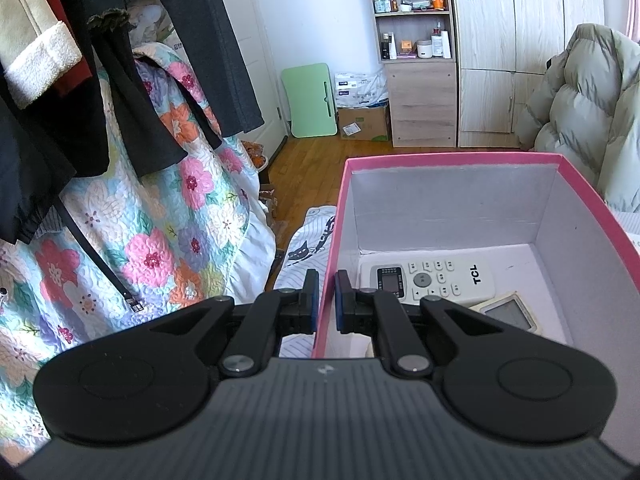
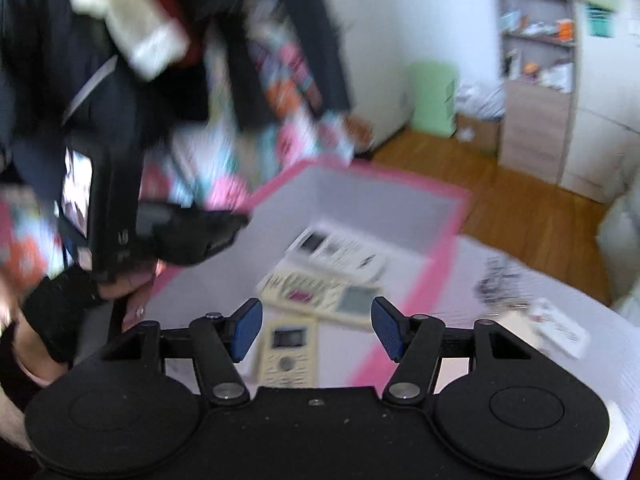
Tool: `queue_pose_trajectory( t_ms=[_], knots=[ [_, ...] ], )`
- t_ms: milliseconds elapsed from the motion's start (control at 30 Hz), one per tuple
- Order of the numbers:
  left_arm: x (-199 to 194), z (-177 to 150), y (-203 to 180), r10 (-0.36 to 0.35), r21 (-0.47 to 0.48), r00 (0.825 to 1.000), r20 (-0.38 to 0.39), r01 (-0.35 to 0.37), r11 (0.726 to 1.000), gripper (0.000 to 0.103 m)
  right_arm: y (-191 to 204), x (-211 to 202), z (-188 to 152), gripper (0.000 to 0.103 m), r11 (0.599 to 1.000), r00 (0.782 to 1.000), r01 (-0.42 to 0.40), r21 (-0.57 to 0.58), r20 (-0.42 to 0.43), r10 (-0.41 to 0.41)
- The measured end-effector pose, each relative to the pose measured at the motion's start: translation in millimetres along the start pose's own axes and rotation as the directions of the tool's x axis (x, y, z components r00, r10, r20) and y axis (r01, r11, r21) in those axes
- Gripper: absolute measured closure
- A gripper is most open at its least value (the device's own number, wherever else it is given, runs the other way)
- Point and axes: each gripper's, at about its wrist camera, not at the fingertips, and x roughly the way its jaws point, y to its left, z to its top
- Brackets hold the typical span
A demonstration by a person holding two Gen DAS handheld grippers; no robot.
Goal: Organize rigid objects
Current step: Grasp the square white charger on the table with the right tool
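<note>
The left gripper (image 1: 327, 294) has its two blue pads closed on the left wall of the pink box (image 1: 448, 159). The right gripper (image 2: 316, 328) is spread wide and holds nothing, above the box. The blurred right view shows three remotes in the box: a white remote (image 2: 338, 252), a cream one (image 2: 320, 294) and a third remote (image 2: 285, 350) between the fingers

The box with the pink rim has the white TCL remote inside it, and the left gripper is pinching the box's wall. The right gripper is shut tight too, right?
Not quite. The right gripper is open, with its blue pads spread wide in the right wrist view. The rest holds: the TCL remote lies in the pink box, and the left gripper pinches its wall.
</note>
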Motion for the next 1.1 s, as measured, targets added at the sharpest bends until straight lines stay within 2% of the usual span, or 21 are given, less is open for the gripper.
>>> queue_pose_trajectory(
  t_ms=[100,267,333,433,500,600,700,733,767,800,967,1100],
  knots=[
    [0.3,0.0,0.9,0.002,0.005,1.0,0.002,-0.002,1.0,0.096,-29.5,-21.4,-20.9,0.037,0.995,0.995,0.082,0.056,0.05,-0.085],
    [1.4,-1.4,2.6,-0.003,-0.006,1.0,0.006,0.003,1.0,0.096,-68.0,-14.5,-67.3,0.037,0.976,0.994,0.108,0.187,-0.012,-0.108],
    [2.0,-1.8,1.2,-0.004,-0.007,1.0,0.005,0.004,1.0,0.096,-71.6,-3.4,-83.3,0.037,0.984,0.994,0.107,0.145,-0.039,-0.102],
    [2.1,-2.7,-0.9,0.002,0.005,1.0,0.001,-0.002,1.0,0.096,-75.4,15.4,-103.4,0.037,0.992,0.989,0.128,0.01,-0.079,-0.127],
    [2.1,-2.8,-2.5,0.007,0.015,1.0,0.0,-0.007,1.0,0.096,-82.2,23.6,-106.4,0.037,0.99,0.986,0.14,-0.026,-0.085,-0.142],
    [3.1,-2.1,-3.1,0.008,0.015,1.0,-0.006,-0.008,1.0,0.095,-94.1,30.5,-104.8,0.037,0.994,0.992,0.112,-0.013,-0.058,-0.113],
    [3.8,-1.7,-3.1,0.013,0.02,1.0,-0.007,-0.013,1.0,0.095,-95.7,40.8,-103.7,0.037,0.995,0.992,0.099,-0.028,-0.076,-0.101],
    [4.4,-1.3,-3.1,0.015,0.022,1.0,-0.008,-0.015,1.0,0.095,-93.7,45.8,-104.4,0.04,0.993,0.99,0.106,-0.047,-0.088,-0.11],
    [4.6,-1.5,-3.2,0.017,0.024,1.0,-0.008,-0.017,1.0,0.095,-90.2,49.7,-105.3,0.05,0.991,0.988,0.118,-0.059,-0.094,-0.123],
    [5.4,-1.5,-3.8,0.018,0.025,1.0,-0.008,-0.018,1.0,0.095,-86.2,50.9,-105.8,0.054,0.988,0.984,0.134,-0.072,-0.105,-0.141],
    [5.6,-1.7,-3.7,0.018,0.023,1.0,-0.008,-0.017,1.0,0.095,-77.9,44.7,-109.9,0.054,0.98,0.971,0.199,0.007,-0.134,-0.197],
    [5.0,-2.0,-5.7,0.019,0.023,1.0,-0.008,-0.019,1.0,0.095,-68.8,42.7,-116.3,0.054,0.973,0.962,0.23,-0.006,-0.148,-0.229]
  ],
)
